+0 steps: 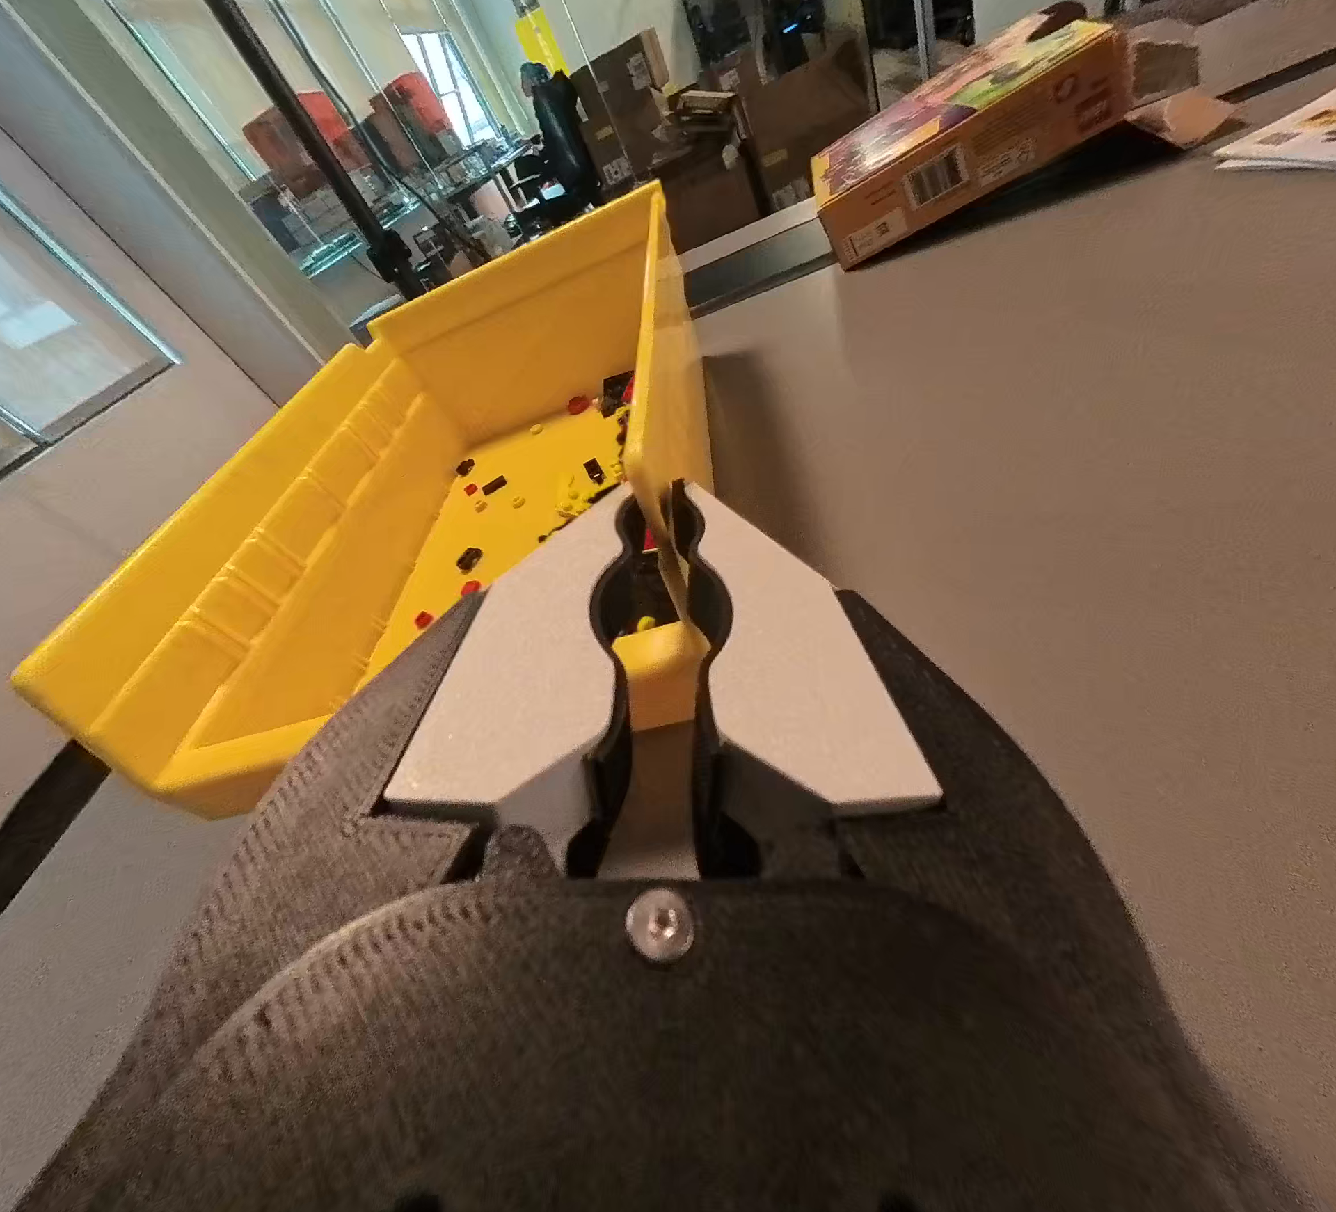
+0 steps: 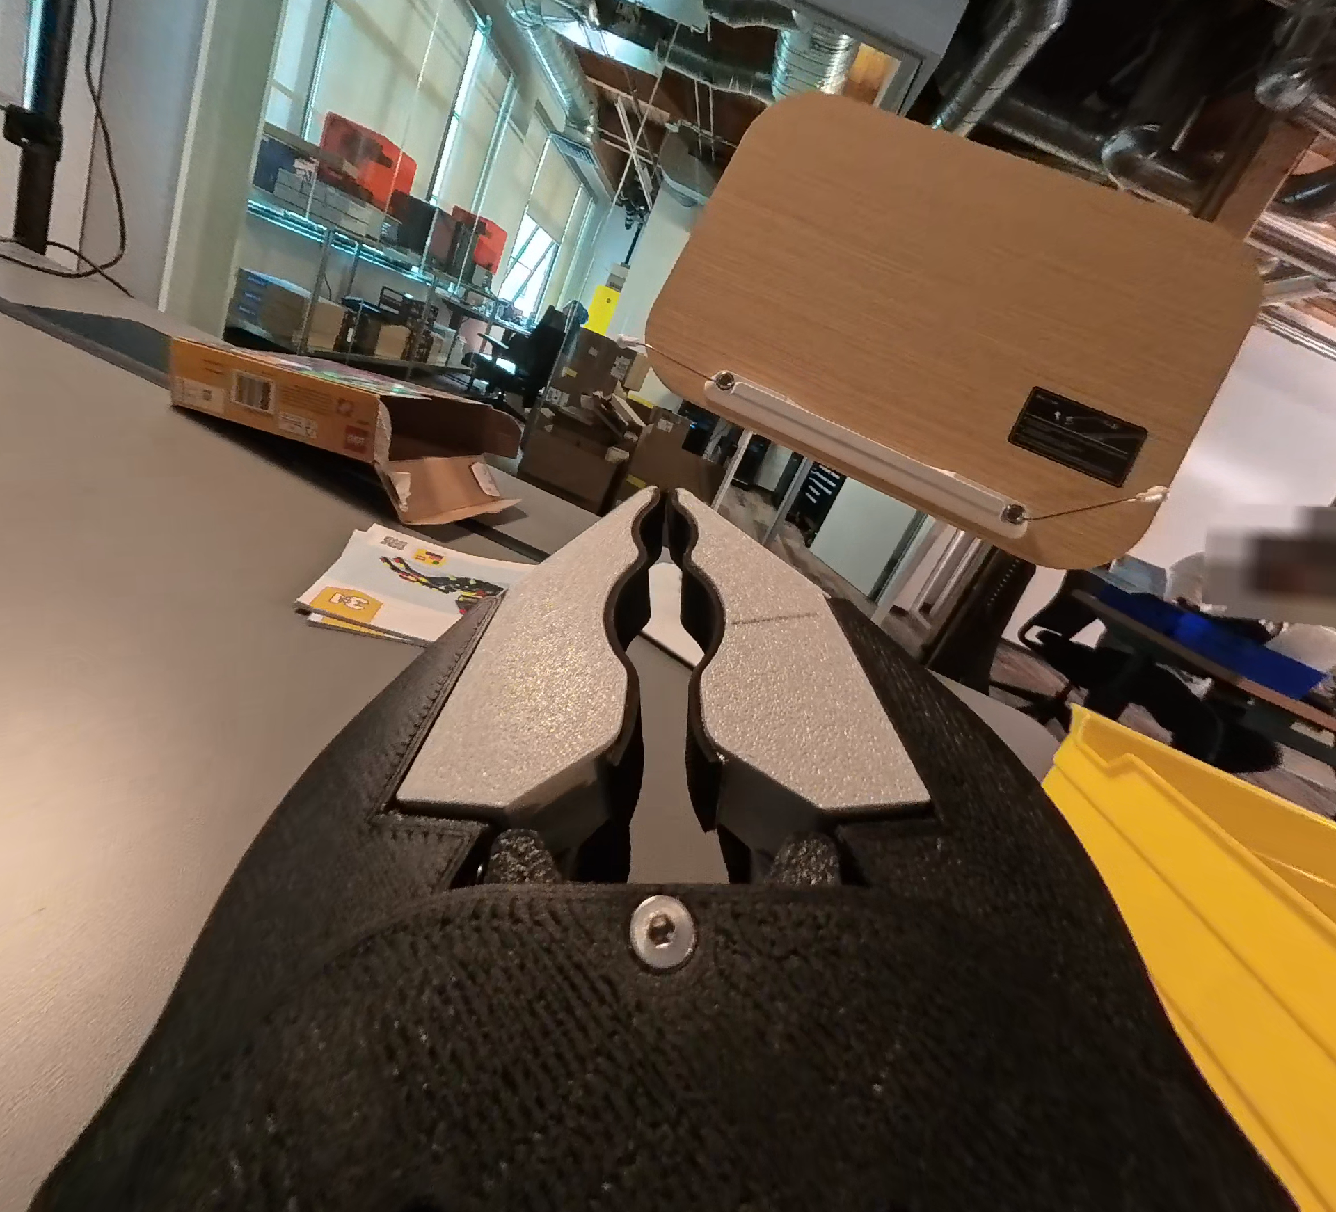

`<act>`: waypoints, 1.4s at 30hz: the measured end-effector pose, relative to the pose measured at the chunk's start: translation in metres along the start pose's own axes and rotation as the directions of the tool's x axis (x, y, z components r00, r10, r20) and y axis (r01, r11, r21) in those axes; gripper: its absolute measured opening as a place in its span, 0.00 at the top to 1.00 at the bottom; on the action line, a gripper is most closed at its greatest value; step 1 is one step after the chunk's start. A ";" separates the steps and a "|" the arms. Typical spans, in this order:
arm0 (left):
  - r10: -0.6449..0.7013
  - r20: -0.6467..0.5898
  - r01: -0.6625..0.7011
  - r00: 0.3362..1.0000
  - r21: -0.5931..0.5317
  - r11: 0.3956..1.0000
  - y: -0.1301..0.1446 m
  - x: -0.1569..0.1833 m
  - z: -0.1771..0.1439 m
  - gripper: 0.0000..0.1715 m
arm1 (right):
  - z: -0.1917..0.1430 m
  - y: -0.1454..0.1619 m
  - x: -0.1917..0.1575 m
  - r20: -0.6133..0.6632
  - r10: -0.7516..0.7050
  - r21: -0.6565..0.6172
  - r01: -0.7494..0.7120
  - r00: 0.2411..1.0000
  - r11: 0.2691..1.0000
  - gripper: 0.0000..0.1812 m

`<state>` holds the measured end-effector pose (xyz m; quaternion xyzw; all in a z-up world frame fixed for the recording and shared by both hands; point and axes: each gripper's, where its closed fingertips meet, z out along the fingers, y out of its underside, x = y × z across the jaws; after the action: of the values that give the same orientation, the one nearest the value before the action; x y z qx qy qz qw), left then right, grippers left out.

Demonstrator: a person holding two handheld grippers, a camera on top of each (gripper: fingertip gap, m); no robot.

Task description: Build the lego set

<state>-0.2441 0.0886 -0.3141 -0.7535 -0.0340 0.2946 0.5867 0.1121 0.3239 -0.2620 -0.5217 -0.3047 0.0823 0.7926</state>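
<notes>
The left claw [image 1: 669,505] is clamped on the yellow bin [image 1: 506,346] wall; loose lego pieces [image 1: 499,487] lie inside, ahead-left. The right claw [image 2: 666,499] is closed and empty above the bench [image 2: 144,527], with the booklet [image 2: 390,584] and opened box [image 2: 325,404] beyond, ahead-left.

Tilted wooden board [image 2: 947,339], grey table [image 1: 1048,454]

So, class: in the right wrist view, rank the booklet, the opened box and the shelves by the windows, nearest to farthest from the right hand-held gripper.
1. Booklet, on the table just left of the fingertips.
2. Opened box, farther back left.
3. Shelves, across the room.
</notes>
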 end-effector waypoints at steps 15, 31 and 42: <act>-0.079 -0.136 0.081 0.988 0.008 0.997 -0.010 0.027 -0.014 0.99 | 0.000 0.004 0.004 -0.020 0.005 -0.024 -0.005 1.000 1.000 1.00; 0.172 -0.434 0.009 0.885 0.384 0.923 -0.087 0.121 -0.111 0.70 | 0.006 0.011 -0.006 0.019 -0.014 -0.061 0.015 1.000 0.998 1.00; 0.212 -0.921 -0.222 0.326 0.143 0.964 -0.057 0.301 -0.180 0.66 | 0.003 -0.002 -0.020 0.091 -0.023 0.010 0.023 0.996 1.000 1.00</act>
<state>0.1073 0.0704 -0.3593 -0.7873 0.4027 -0.1077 0.4543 0.0941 0.3164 -0.2678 -0.5104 -0.3463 0.0984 0.7810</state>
